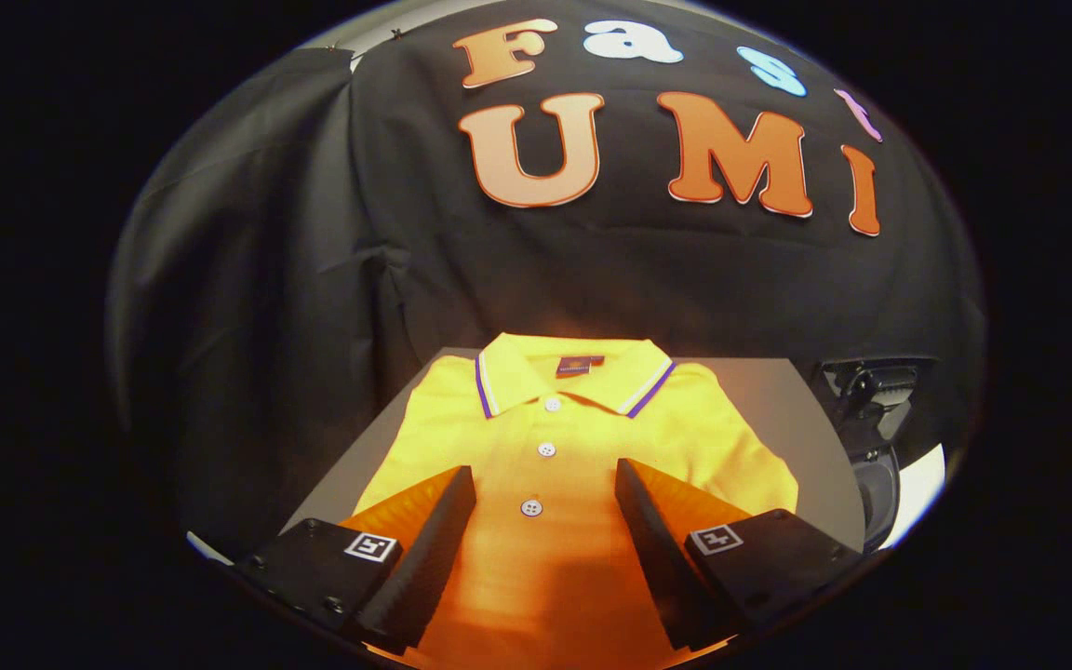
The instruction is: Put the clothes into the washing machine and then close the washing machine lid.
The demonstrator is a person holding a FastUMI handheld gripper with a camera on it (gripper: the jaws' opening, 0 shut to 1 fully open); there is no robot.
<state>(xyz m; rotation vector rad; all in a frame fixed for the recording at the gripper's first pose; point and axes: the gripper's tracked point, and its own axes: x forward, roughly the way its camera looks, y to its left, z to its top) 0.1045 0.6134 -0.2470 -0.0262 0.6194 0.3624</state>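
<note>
Shirt (pixel 555 447) flat on table (pixel 778 400), placket between spread jaws of gripper (pixel 545 489).

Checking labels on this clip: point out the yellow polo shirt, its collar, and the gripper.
yellow polo shirt (pixel 550 465), gripper view, on its button placket.
collar (pixel 508 372), gripper view, on its striped flap.
gripper (pixel 545 521), gripper view, midway between its open fingers.

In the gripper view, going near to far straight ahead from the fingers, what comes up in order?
Open gripper over the shirt's lower front → yellow polo shirt, lowest button between the fingers → middle button → top button → collar → grey table → black cloth wall.
</note>
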